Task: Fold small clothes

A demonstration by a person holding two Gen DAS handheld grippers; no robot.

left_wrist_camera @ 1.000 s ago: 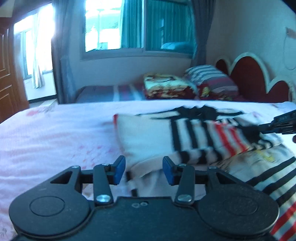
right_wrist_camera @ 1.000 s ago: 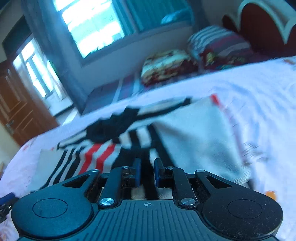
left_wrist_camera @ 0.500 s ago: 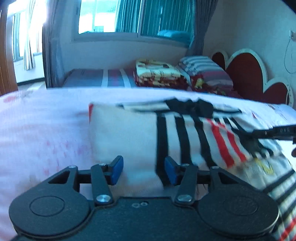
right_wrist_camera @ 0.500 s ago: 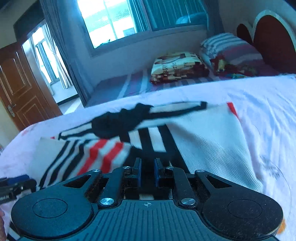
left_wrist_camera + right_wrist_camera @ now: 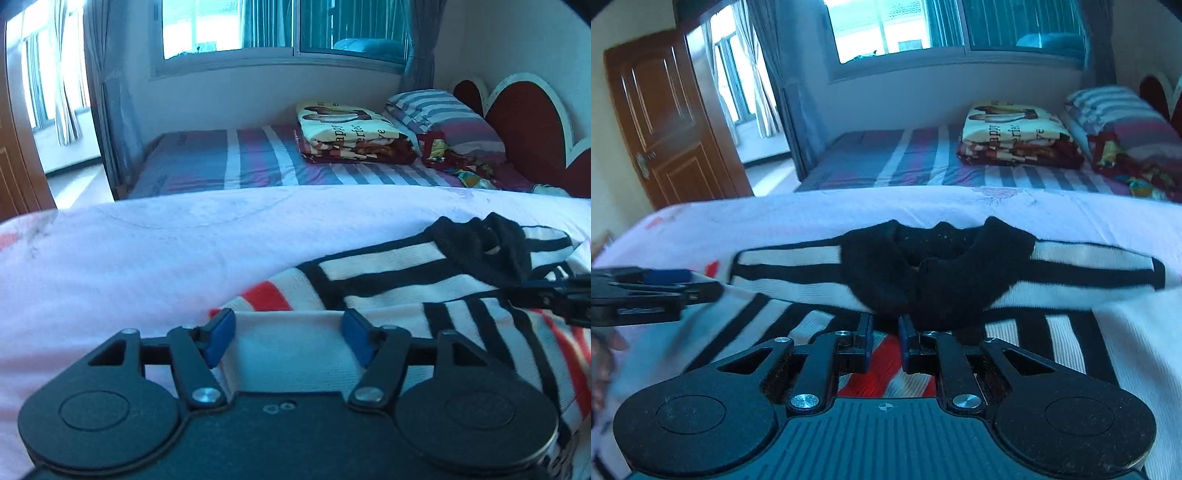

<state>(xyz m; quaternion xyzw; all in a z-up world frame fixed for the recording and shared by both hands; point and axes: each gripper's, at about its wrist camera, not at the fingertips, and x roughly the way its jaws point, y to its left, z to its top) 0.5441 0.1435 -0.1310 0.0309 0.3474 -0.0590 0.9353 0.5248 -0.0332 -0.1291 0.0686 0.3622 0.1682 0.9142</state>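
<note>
Folding a striped sweater [image 5: 1015, 325] is the step in hand, and it looks about midway: the garment lies spread on the pink bed sheet [image 5: 147, 258], its black collar [image 5: 942, 269] just ahead of the right tool [image 5: 886, 345], with a fold of striped cloth already laid over toward that collar. The right tool stands nearly together, and red-and-white fabric shows in the narrow gap between its jaws, so I judge it clamped on the sweater's cloth. The left tool [image 5: 288, 341] is opening; a white edge of the sweater lies between its blue pads [image 5: 221, 338], which stand apart and do not press on it, so the left side appears to be letting go.

Next, as I judge it, the right tool needs to lay its pinch of cloth down flat beside the collar and release, and then both tools need a fresh edge for the following fold.

Beyond the tools, past the far edge of the sheet, lie a striped mattress [image 5: 886, 158], a folded printed blanket [image 5: 351, 136] and striped pillows [image 5: 443, 114] beside a red heart-shaped headboard [image 5: 528, 122]. A wooden door [image 5: 665, 122] stands off to the left of the right tool, under curtained windows [image 5: 277, 26].
</note>
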